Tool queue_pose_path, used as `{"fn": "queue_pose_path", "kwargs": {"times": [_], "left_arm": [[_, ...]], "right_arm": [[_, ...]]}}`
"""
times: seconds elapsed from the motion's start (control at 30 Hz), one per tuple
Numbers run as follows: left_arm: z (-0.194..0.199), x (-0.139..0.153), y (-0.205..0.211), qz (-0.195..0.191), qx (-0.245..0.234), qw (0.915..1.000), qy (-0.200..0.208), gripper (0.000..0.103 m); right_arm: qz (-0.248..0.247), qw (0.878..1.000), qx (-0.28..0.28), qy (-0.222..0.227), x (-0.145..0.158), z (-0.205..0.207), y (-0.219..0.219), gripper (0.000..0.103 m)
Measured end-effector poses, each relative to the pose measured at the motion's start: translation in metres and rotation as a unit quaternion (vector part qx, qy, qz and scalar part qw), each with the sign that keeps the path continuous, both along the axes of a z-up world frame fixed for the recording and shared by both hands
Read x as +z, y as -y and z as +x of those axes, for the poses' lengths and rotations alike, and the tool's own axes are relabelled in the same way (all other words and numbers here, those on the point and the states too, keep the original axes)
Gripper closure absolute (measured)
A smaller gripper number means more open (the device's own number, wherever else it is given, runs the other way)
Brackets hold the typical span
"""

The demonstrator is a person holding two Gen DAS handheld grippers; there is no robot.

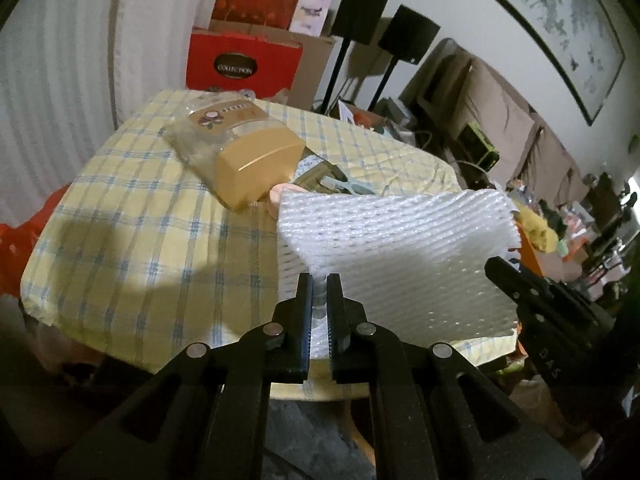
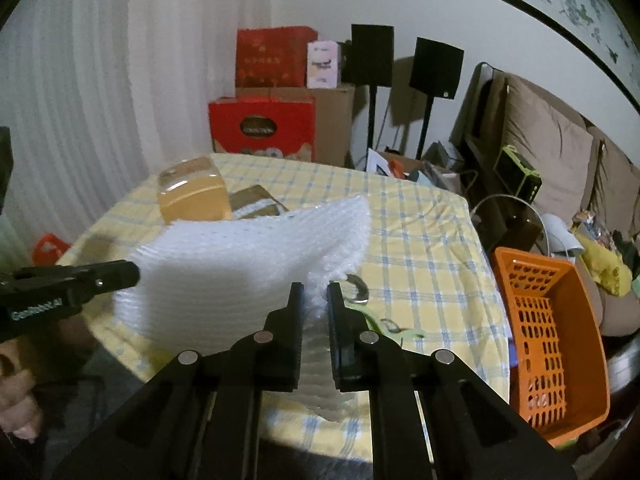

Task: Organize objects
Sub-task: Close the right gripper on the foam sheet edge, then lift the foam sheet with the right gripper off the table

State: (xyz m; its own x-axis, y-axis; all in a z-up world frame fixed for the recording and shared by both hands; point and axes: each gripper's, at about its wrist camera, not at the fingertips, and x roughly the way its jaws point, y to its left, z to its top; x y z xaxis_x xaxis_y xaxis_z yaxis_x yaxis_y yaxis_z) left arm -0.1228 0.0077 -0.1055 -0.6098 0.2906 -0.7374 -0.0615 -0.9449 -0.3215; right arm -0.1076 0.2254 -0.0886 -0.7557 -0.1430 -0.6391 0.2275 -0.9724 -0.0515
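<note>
A white bubble-wrap sheet (image 1: 396,256) is held up over the near side of a yellow checked table (image 1: 132,216). My left gripper (image 1: 319,280) is shut on its left edge. My right gripper (image 2: 315,290) is shut on its right edge, and the sheet (image 2: 240,264) sags between them. The right gripper also shows in the left wrist view (image 1: 532,300), and the left one in the right wrist view (image 2: 80,280). A clear jar with a tan lid (image 1: 240,148) lies on its side behind the sheet.
An orange plastic basket (image 2: 548,332) stands off the table's right edge. A brown box (image 2: 256,200), a pink item (image 1: 276,196), a metal ring (image 2: 356,288) and green scraps (image 2: 396,332) lie on the cloth. Red boxes (image 1: 240,60) and speakers (image 1: 404,32) stand behind.
</note>
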Motion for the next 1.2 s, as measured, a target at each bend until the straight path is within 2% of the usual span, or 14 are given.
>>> {"fn": "queue_pose_path", "kwargs": {"times": [0.23, 0.37, 0.43, 0.63, 0.87, 1.0, 1.07, 1.2], "left_arm": [[0.027, 0.015, -0.025, -0.020, -0.013, 0.9994, -0.026, 0.097], [0.039, 0.026, -0.029, -0.016, -0.013, 0.9986, -0.050, 0.097], [0.046, 0.032, -0.033, -0.015, -0.014, 0.9981, -0.058, 0.097], [0.076, 0.057, -0.061, -0.041, -0.050, 0.9909, -0.118, 0.097], [0.083, 0.068, -0.102, -0.070, -0.070, 0.9878, -0.120, 0.097], [0.086, 0.073, -0.121, -0.110, -0.067, 0.9825, -0.134, 0.097], [0.088, 0.077, -0.124, -0.109, -0.068, 0.9823, -0.136, 0.097], [0.094, 0.083, -0.127, -0.110, -0.062, 0.9811, -0.147, 0.097]], "right_arm": [[0.007, 1.000, 0.001, -0.023, 0.011, 0.027, -0.008, 0.094], [-0.010, 1.000, 0.013, -0.026, 0.023, 0.036, -0.017, 0.094], [-0.002, 0.999, 0.019, -0.041, 0.030, 0.044, -0.017, 0.094], [0.003, 0.996, 0.025, -0.081, 0.038, 0.077, -0.034, 0.094], [-0.019, 0.996, 0.013, -0.091, 0.038, 0.099, -0.068, 0.094], [-0.047, 0.995, -0.001, -0.083, 0.040, 0.101, -0.085, 0.094], [-0.065, 0.994, 0.004, -0.087, 0.049, 0.104, -0.089, 0.094], [-0.017, 0.992, 0.012, -0.122, 0.053, 0.126, -0.088, 0.094]]}}
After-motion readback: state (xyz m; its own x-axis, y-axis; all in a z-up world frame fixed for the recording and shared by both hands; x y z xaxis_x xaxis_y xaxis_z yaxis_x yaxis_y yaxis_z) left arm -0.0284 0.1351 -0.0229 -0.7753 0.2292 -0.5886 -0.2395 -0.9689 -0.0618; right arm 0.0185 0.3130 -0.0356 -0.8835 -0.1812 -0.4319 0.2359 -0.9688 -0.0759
